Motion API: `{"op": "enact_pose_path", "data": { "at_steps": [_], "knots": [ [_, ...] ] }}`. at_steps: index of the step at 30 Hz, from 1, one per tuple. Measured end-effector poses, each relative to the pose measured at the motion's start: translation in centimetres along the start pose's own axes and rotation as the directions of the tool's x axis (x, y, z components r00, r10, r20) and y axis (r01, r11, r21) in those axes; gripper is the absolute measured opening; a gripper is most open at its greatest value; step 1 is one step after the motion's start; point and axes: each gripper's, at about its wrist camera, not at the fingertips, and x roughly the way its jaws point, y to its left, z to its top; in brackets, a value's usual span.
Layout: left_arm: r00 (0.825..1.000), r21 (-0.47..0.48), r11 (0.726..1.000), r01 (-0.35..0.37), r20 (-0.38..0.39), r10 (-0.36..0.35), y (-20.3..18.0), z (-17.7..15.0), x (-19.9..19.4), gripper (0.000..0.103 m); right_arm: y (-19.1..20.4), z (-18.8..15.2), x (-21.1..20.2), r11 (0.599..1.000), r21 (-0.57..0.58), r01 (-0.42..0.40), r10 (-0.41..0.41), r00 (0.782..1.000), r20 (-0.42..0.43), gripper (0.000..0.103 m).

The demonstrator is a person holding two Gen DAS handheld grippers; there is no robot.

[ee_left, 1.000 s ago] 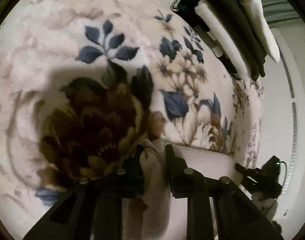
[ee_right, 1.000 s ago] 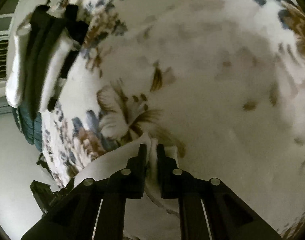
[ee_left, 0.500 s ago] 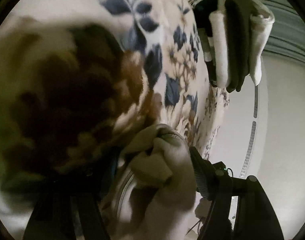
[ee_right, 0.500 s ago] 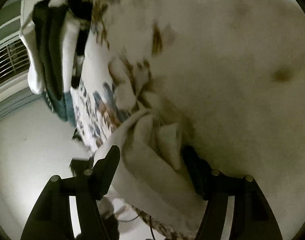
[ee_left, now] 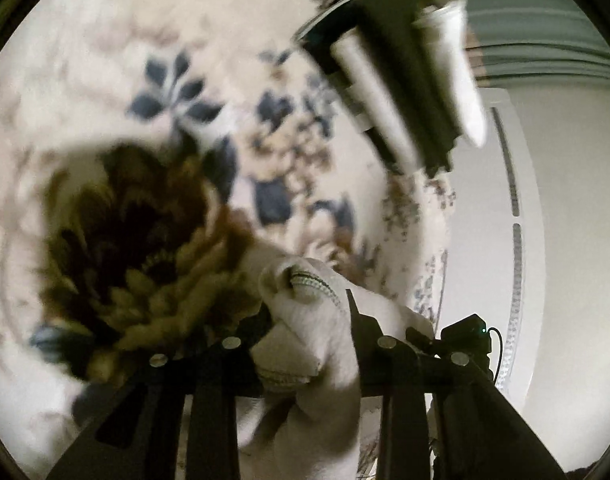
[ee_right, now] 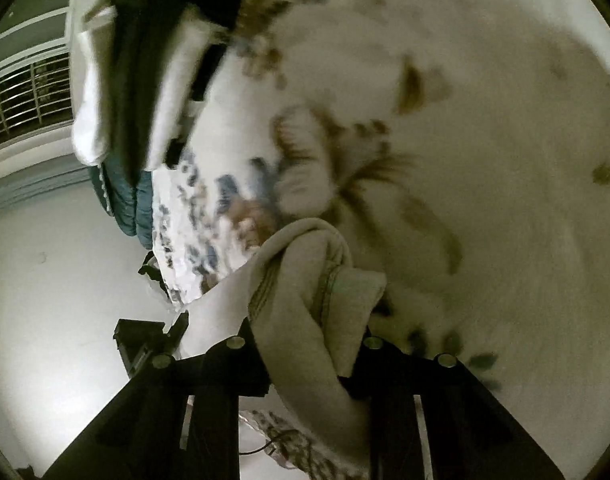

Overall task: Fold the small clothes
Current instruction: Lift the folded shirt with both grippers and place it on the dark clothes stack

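A small cream garment point(ee_left: 305, 344) with a stitched hem is bunched thick between the fingers of my left gripper point(ee_left: 309, 312), whose jaws are closing on it. Another fold of the same cream garment point(ee_right: 305, 256) fills my right gripper point(ee_right: 311, 320), and its jaws are closing on the cloth too. Both grippers hold the cloth just above the floral bed cover point(ee_left: 185, 92), near its edge. The rest of the garment hangs below the fingers, out of sight.
A stack of folded dark and white clothes point(ee_left: 405, 72) point(ee_right: 145, 80) lies at the bed's far edge. Beyond the edge is pale floor point(ee_right: 65, 280) with a small black device point(ee_left: 465, 336) on it. A barred window point(ee_right: 25, 100) is at the left.
Both grippers held a thin fold, opened wide around a thicker bunch half a second ago, and have closed on it. Both views have tilted and lifted slightly.
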Motion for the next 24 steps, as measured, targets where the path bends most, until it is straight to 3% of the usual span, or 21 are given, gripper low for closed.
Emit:
{"op": "enact_pose_path", "data": {
  "at_steps": [6,12,18,24],
  "knots": [
    [0.997,0.091,0.996,0.024,0.065,-0.03,-6.4,3.1,-5.0,0.026,7.4,-0.1,-3.5,0.995,-0.091,-0.038,0.042,0.999,0.033,0.023],
    [0.988,0.195,0.981,0.001,0.151,-0.031,-15.3,10.8,-8.0,0.027,17.7,3.1,-8.1,0.976,-0.212,-0.049,0.069,0.994,0.089,0.023],
    [0.977,0.304,0.949,-0.077,0.212,0.011,-22.2,19.9,-6.8,0.028,26.7,11.2,-10.4,0.962,-0.271,-0.029,0.076,0.983,0.167,0.023],
    [0.962,0.347,0.916,-0.2,0.247,0.116,-24.2,28.3,-2.4,0.029,32.2,21.1,-8.4,0.961,-0.276,0.019,0.04,0.977,0.208,0.023]
  ]
}}
